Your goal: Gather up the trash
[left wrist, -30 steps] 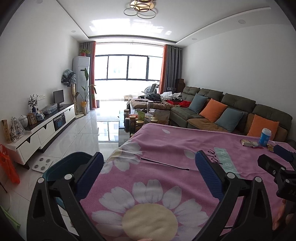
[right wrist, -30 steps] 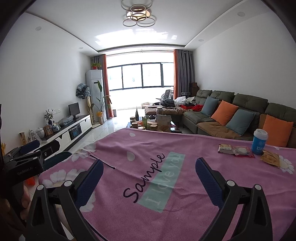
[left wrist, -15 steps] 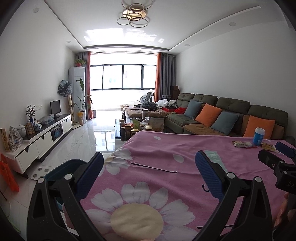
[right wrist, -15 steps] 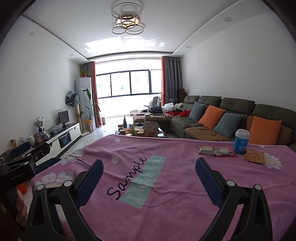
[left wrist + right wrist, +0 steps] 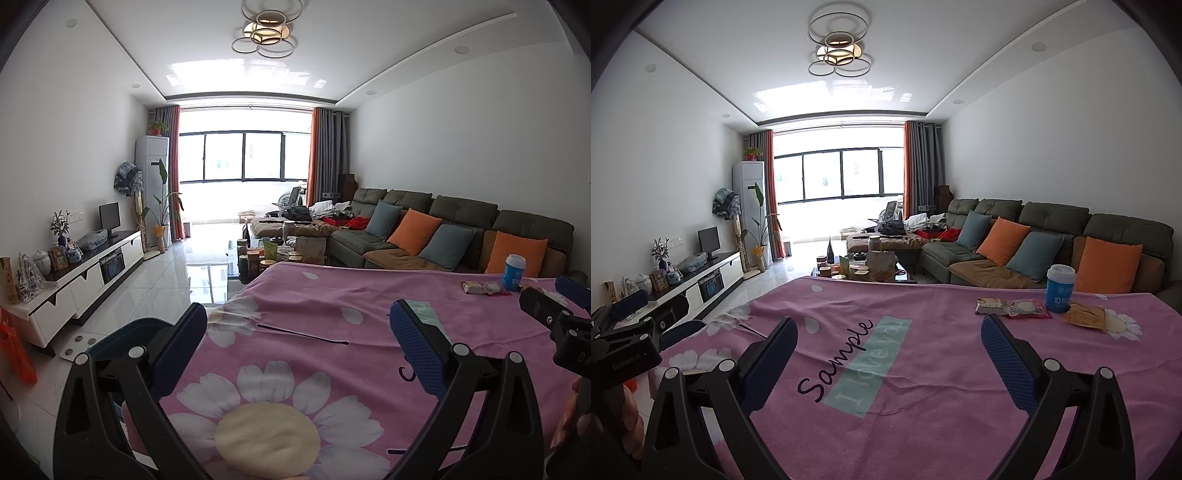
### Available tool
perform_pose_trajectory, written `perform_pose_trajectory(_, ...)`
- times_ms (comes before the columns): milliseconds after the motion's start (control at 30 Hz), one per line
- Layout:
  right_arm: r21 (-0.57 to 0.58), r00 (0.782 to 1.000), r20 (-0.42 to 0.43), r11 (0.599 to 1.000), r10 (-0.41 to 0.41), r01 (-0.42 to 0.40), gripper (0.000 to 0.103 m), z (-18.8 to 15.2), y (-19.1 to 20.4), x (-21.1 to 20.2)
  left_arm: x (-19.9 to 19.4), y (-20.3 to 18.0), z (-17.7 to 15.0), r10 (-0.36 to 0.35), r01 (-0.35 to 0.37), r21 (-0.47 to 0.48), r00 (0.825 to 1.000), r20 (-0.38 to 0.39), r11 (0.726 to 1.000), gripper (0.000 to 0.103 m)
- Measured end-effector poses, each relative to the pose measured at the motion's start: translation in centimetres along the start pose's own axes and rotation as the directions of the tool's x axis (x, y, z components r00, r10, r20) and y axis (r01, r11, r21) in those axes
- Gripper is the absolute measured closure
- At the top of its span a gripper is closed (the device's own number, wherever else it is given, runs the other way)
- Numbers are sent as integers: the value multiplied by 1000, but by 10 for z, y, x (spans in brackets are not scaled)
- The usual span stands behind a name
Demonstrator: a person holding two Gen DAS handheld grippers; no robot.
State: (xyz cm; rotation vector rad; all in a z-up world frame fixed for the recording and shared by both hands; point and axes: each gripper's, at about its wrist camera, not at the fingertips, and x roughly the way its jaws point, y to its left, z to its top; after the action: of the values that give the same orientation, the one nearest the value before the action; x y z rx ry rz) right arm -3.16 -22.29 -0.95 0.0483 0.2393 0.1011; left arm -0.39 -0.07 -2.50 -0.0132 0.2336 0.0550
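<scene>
Trash lies at the far right of the pink flowered tablecloth (image 5: 923, 387): a blue paper cup (image 5: 1060, 290), two snack wrappers (image 5: 988, 305) (image 5: 1028, 309) and a brown wrapper (image 5: 1086, 317). My right gripper (image 5: 889, 326) hovers open over the cloth, short of the trash and left of it. My left gripper (image 5: 297, 314) is open above the cloth's near left part, with nothing between its fingers. In the left wrist view the cup (image 5: 514, 272) stands far right, behind the right gripper's tips (image 5: 554, 310). A dark bin (image 5: 125, 332) sits beside the table's left edge.
A thin black stick (image 5: 303, 334) lies on the cloth. Beyond the table are a coffee table with several jars (image 5: 266, 258), a sofa with cushions (image 5: 443, 236) on the right and a white TV cabinet (image 5: 85, 273) on the left. An orange bag (image 5: 14, 350) hangs far left.
The trash has slid leftward in the right wrist view, so the right gripper has swung right toward it. The left view tilted up slightly. Both grippers stay open.
</scene>
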Motion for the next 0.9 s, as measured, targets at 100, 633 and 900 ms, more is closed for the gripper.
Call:
perform_pose_trajectory(100, -1, 1000, 0, 1000, -1, 1, 7, 0, 0, 0, -1, 0, 0, 2, -2, 0, 1000, 6, 1000, 6)
perform_pose_trajectory(633, -3, 1000, 4, 1000, -8, 8, 7, 1, 1, 1, -4, 2, 0, 15, -15, 5, 1000, 25, 1000, 6)
perform_pose_trajectory(900, -2, 1000, 6, 1000, -13, 13, 7, 0, 1, 0, -5, 1, 0, 22, -22, 8, 999, 30, 1000, 6)
